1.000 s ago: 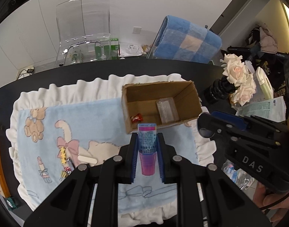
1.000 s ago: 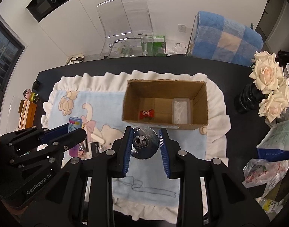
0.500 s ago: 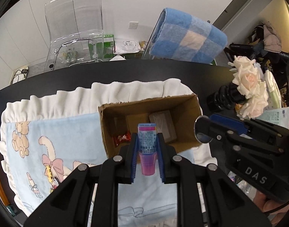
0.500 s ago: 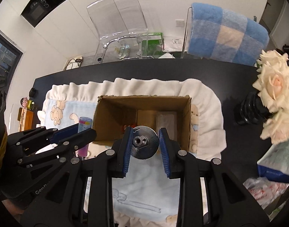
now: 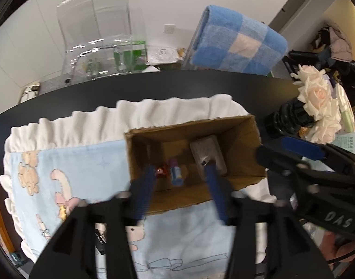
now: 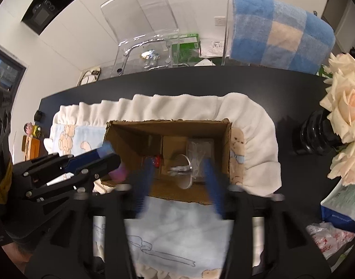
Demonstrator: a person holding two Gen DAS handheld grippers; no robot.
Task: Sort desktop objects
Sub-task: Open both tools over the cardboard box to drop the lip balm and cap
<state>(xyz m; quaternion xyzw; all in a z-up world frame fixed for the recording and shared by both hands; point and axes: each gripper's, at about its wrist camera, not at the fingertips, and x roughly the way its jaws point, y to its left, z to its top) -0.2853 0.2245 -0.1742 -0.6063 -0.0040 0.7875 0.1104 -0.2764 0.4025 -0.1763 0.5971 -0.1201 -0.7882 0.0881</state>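
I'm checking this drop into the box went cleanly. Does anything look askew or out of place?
Nothing is spilled. The pink-and-blue tube and the metal disc are inside the cardboard box, mid-drop or tilted; both claws are opening above it.

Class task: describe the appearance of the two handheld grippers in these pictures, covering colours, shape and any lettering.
Both are black, angular, bolted frames with two long fingers lined with ribbed blue pads. The left gripper shows blue pads and round silver bolt heads. Seen from that camera, the right gripper carries white lettering reading DAS. In the right wrist view, the right gripper looks alike.
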